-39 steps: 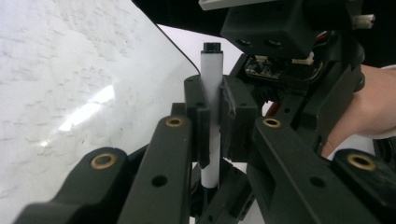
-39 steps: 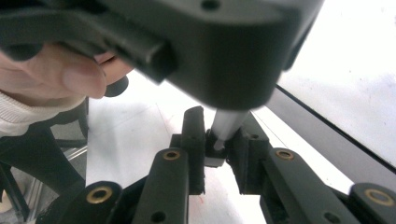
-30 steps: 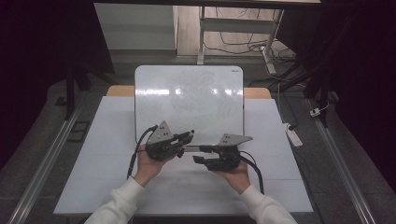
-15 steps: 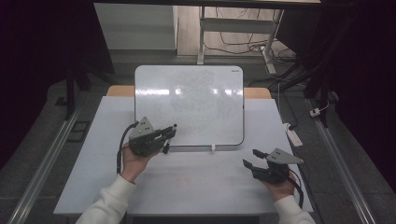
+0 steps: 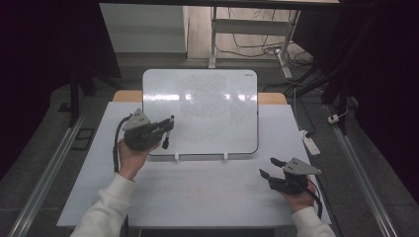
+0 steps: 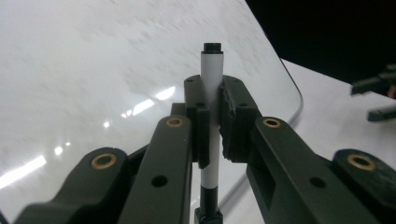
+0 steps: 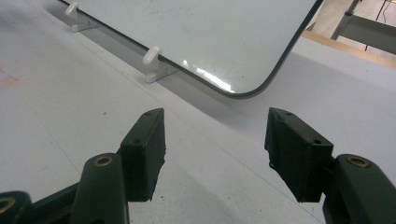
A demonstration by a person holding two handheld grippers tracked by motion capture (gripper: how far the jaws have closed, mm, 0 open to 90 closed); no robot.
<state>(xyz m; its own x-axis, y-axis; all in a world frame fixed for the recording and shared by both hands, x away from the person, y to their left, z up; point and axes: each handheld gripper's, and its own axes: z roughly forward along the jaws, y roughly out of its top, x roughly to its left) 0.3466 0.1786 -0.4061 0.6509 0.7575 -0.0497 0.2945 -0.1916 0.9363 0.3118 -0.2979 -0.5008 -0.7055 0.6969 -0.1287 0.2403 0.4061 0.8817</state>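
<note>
Setting: a dark room around a white-covered bench (image 5: 197, 197), with table legs and cables on the floor in the upper part of the high view.
Whiteboard: the whiteboard (image 5: 202, 111) stands tilted on two small white clips (image 5: 176, 158) at mid-frame; its face looks blank but for faint smudges.
Marker: the marker (image 6: 212, 70), white barrel with black ends, sits at the board's lower left corner in the high view, crosswise between the jaws and roughly upright.
Left hand-held gripper: the left hand-held gripper (image 5: 165, 129) is pressed together on the marker, at left of centre.
Right hand-held gripper: the right hand-held gripper (image 5: 269, 168) rests low at the lower right of the high view; its jaws have just been opening and stand spread with nothing between them.
Step in hand: probably bringing the marker to the board to write; whether a cap is on cannot be told.
Next move: likely needs the tip steered onto the board face with light pressure, so the propped board does not slide off its clips.
</note>
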